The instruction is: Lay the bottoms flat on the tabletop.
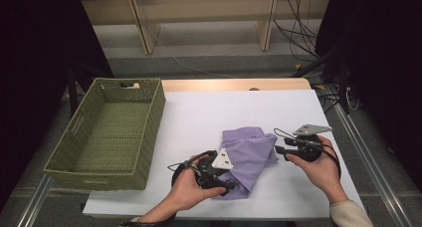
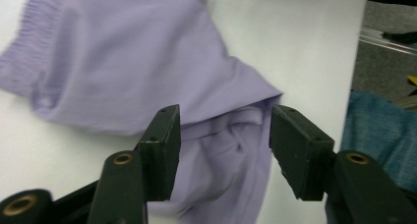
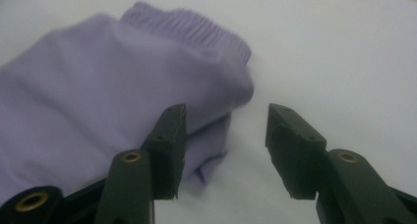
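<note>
A lilac garment (image 1: pixel 249 155) lies loosely folded on the white table top (image 1: pixel 199 112), its ribbed band at the far end. My left gripper (image 1: pixel 229 183) rests at the garment's near left edge, jaws open. In the left gripper view the gripper (image 2: pixel 223 121) has a fold of the garment (image 2: pixel 133 62) lying below the gap between its jaws, and the pads do not press on it. My right gripper (image 1: pixel 277 142) stands open beside the garment's right edge. In the right gripper view the gripper (image 3: pixel 226 116) has the garment (image 3: pixel 98 86) just left of its gap.
An empty green woven basket (image 1: pixel 154 112) stands at the table's left. The table's near edge runs just below both hands. Blue fabric (image 2: pixel 373 130) shows past the table's edge in the left gripper view. Cables and shelf legs lie beyond the far edge.
</note>
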A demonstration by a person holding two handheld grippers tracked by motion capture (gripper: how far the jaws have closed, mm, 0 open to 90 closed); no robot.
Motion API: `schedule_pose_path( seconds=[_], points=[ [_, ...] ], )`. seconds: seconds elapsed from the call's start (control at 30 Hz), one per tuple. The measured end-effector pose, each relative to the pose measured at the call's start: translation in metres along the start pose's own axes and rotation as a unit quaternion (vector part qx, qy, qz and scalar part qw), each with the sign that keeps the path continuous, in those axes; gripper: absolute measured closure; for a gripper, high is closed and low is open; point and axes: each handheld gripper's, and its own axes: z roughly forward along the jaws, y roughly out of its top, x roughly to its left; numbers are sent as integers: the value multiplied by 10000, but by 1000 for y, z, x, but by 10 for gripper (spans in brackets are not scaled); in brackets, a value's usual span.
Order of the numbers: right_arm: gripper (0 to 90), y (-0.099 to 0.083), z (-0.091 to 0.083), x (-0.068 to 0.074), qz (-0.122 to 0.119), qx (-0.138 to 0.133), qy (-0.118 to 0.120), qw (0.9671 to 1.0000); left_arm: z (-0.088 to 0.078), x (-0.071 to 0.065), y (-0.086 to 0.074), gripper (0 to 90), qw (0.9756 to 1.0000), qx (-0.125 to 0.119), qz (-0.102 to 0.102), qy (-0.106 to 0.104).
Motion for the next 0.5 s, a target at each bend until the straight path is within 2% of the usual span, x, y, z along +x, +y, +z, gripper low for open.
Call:
schedule_pose_path(
  seconds=[0.1,0.17,0.33,0.43,0.5],
  points=[
    [520,-8,7,3,-92,334,169,9993,17,-9,2,419,9998,188,41,-82],
    [528,-11,15,7,-158,441,272,9985,29,-15,3,412,9993,325,165,-109],
    [537,-13,28,20,-294,688,490,9960,50,-25,3,416,9975,606,363,25],
    [585,-13,33,25,-412,806,504,9946,59,-28,4,490,9964,720,429,143],
    [648,-14,36,28,-391,889,463,9942,63,-30,5,598,9957,730,475,301]
  ],
)
